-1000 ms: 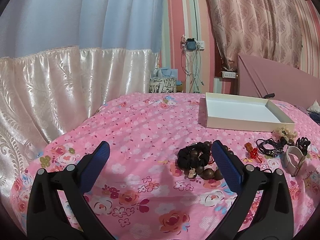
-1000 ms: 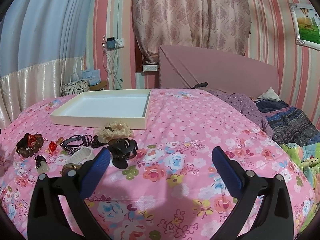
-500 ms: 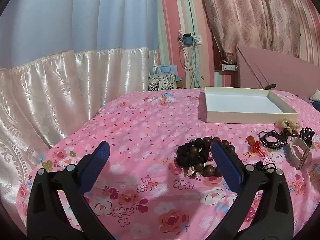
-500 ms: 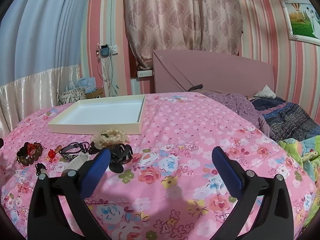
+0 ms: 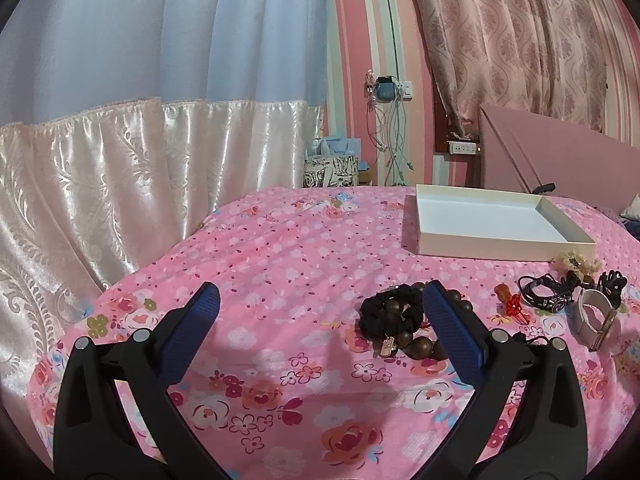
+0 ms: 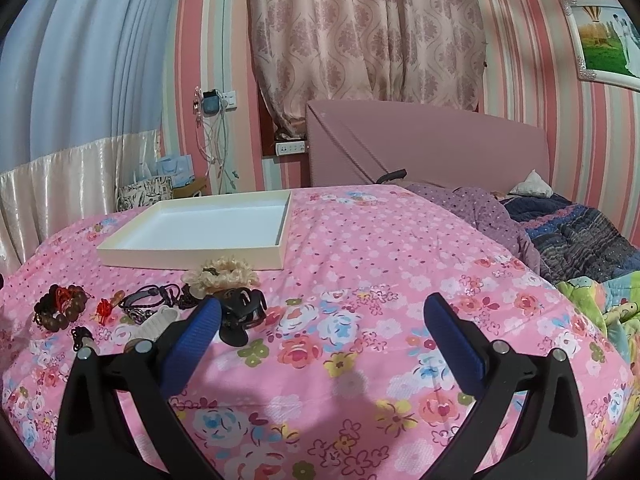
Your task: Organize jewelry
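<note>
Jewelry (image 5: 404, 322) sits unmoved; both grippers stay spread, empty.

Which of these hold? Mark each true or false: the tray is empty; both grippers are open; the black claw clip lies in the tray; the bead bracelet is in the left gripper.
1. The tray is empty. True.
2. Both the left gripper and the right gripper are open. True.
3. The black claw clip lies in the tray. False: it lies on the bedspread, in front of the tray.
4. The bead bracelet is in the left gripper. False: it rests on the bedspread, ungripped.
</note>
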